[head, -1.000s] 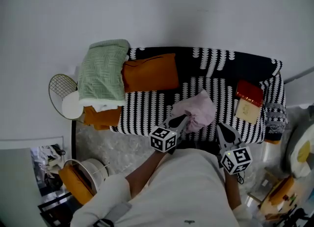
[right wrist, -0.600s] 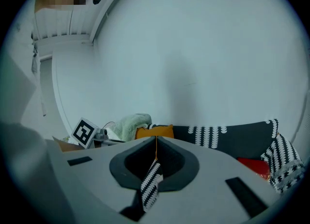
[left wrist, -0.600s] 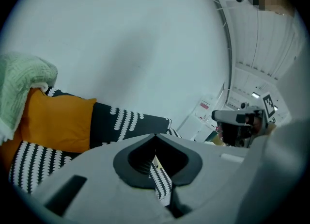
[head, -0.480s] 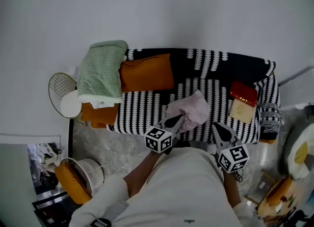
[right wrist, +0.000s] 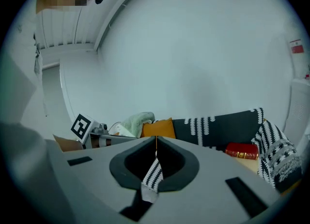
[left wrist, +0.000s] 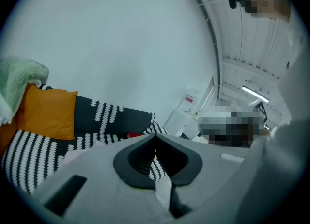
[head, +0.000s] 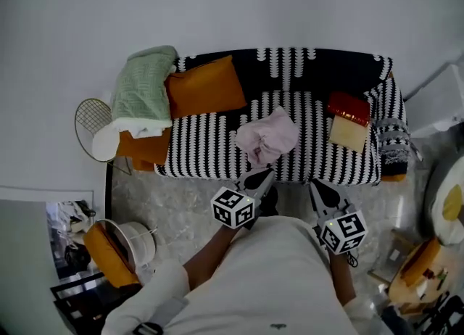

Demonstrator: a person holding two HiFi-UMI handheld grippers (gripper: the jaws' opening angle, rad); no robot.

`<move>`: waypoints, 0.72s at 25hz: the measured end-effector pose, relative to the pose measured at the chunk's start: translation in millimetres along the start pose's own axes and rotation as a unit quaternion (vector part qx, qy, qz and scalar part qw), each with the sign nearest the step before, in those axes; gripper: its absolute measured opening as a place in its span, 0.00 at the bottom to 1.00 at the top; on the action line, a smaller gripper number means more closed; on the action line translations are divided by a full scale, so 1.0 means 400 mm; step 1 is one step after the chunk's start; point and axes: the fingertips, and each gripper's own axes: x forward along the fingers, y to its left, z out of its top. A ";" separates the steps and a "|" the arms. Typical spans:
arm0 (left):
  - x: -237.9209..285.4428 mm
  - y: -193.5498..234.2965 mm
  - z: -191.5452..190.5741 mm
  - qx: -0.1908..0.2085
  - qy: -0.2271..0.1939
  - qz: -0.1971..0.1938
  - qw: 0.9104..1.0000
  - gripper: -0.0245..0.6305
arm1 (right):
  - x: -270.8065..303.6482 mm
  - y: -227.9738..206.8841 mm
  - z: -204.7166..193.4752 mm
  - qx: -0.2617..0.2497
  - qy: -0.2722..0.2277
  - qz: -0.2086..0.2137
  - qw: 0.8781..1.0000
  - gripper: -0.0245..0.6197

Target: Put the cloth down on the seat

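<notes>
The cloth (head: pixel 266 140) is lying midway along the seat (head: pixel 206 154), a cushion (head: pixel 205 85) leaning behind it to the left, a book (head: pixel 348 121) resting to its right.

You had two grippers, left gripper (head: pixel 267 174) and right gripper (head: pixel 316 183), one pink cloth (head: pixel 266 138), one green blanket (head: pixel 143 87), one red book (head: pixel 349 107) and one seat (head: pixel 210 149).

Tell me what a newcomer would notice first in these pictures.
The black-and-white patterned seat fills the middle of the head view, with a crumpled pink cloth lying loose at its centre. An orange cushion and a green blanket sit at its left end, and a red book at its right. The left gripper and the right gripper hang shut and empty in front of its near edge.
</notes>
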 end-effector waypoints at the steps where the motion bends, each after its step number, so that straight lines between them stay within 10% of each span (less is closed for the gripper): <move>1: -0.009 -0.033 -0.019 -0.008 -0.004 0.001 1.000 0.06 | -0.033 0.007 -0.020 0.003 0.000 0.005 1.000 0.05; 18: -0.242 -0.419 -0.196 -0.013 -0.058 0.038 0.997 0.06 | -0.354 0.180 -0.183 0.010 -0.015 0.091 0.996 0.05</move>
